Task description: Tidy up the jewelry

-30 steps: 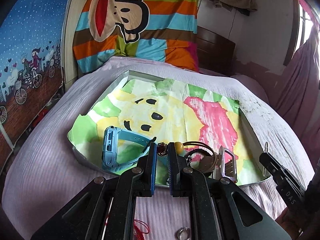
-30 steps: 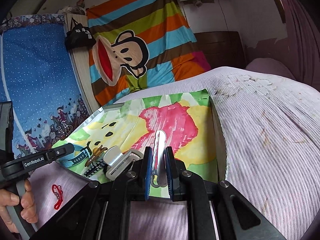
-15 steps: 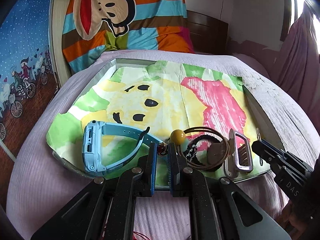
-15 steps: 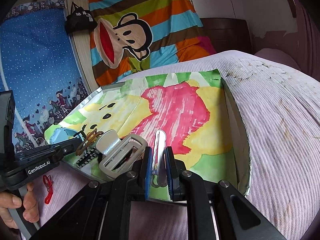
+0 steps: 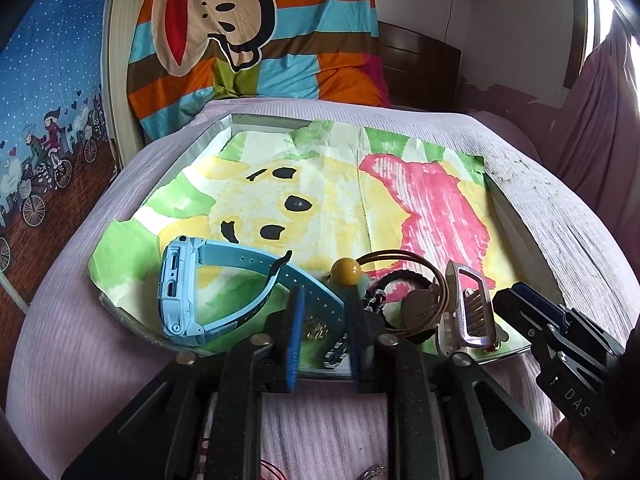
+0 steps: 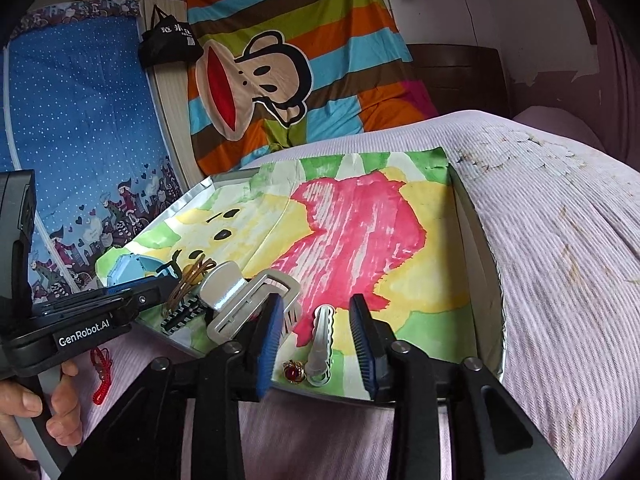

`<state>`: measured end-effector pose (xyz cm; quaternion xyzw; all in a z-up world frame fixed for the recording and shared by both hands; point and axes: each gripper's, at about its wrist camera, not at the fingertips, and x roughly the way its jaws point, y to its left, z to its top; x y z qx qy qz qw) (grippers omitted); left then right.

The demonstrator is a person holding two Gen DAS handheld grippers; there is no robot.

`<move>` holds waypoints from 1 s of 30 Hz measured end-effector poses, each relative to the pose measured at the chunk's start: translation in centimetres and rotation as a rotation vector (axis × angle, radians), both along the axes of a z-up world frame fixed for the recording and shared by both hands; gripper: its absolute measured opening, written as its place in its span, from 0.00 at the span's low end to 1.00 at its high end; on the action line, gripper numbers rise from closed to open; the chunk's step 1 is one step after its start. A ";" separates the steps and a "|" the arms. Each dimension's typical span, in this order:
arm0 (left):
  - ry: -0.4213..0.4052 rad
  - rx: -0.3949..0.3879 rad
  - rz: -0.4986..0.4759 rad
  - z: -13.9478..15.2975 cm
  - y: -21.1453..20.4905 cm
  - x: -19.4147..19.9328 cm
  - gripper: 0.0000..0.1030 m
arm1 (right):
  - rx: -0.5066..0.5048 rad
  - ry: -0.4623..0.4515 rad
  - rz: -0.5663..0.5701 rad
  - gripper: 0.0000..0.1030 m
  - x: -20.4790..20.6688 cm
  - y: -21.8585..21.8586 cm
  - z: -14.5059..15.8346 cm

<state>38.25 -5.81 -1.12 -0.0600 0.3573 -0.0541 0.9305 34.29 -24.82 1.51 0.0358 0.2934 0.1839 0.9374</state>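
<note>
A tray (image 5: 208, 148) lined with a cartoon-print paper lies on the bed. My left gripper (image 5: 322, 316) is open over its near edge, with a small gold ring (image 5: 316, 330) lying between the jaws. A blue watch (image 5: 188, 280), a yellow-bead hair tie (image 5: 346, 271) and a silver clip (image 5: 466, 308) lie beside it. My right gripper (image 6: 318, 324) is open; a silver hair clip (image 6: 322, 336) and a red-stone ring (image 6: 294, 372) lie on the tray between its jaws.
The tray has raised metal walls (image 6: 476, 264). A red cord (image 6: 102, 376) lies on the pink bedspread (image 6: 560, 280) left of the tray, and another ring (image 5: 374, 471) lies below my left gripper. A striped monkey blanket (image 5: 248, 40) is at the back.
Both grippers have opened. The left let go of the small ring and the right let go of the silver hair clip; both pieces now lie on the tray. Both moved closer to the tray.
</note>
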 end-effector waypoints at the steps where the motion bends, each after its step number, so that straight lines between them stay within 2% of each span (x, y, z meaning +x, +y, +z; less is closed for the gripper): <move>1: -0.014 -0.011 0.012 0.2 0.2 -0.3 0.42 | 0.011 -0.015 -0.006 0.40 -0.3 -0.2 0.2; 3: -0.054 -0.047 0.020 0.7 0.6 -1.3 0.44 | 0.040 -0.044 -0.015 0.44 -0.8 -0.7 0.7; 6: -0.083 -0.055 0.039 1.6 1.1 -2.5 0.45 | 0.076 -0.088 -0.030 0.53 -1.7 -1.3 1.2; 9: -0.124 -0.040 0.066 2.7 1.6 -4.1 0.62 | 0.106 -0.123 -0.035 0.64 -2.6 -1.5 1.7; 10: -0.139 -0.037 0.080 3.0 1.8 -4.7 0.68 | 0.115 -0.135 -0.033 0.71 -3.0 -1.5 2.0; 12: -0.163 -0.036 0.095 3.6 2.2 -5.8 0.72 | 0.128 -0.164 -0.026 0.79 -3.9 -1.5 2.5; 16: -0.198 -0.020 0.143 4.6 3.2 -8.0 0.88 | 0.136 -0.227 -0.005 1.00 -5.7 -1.2 3.8; 19: -0.227 -0.022 0.158 5.2 4.0 -9.8 0.93 | 0.141 -0.266 0.011 1.00 -7.1 -1.0 4.7; 26: -0.296 -0.019 0.173 6.8 5.4 -14.2 0.97 | 0.111 -0.313 0.042 1.00 -9.9 0.3 6.4; 30: -0.305 -0.018 0.189 7.2 6.2 -16.3 0.97 | 0.102 -0.313 0.085 1.00 -11.4 1.3 6.8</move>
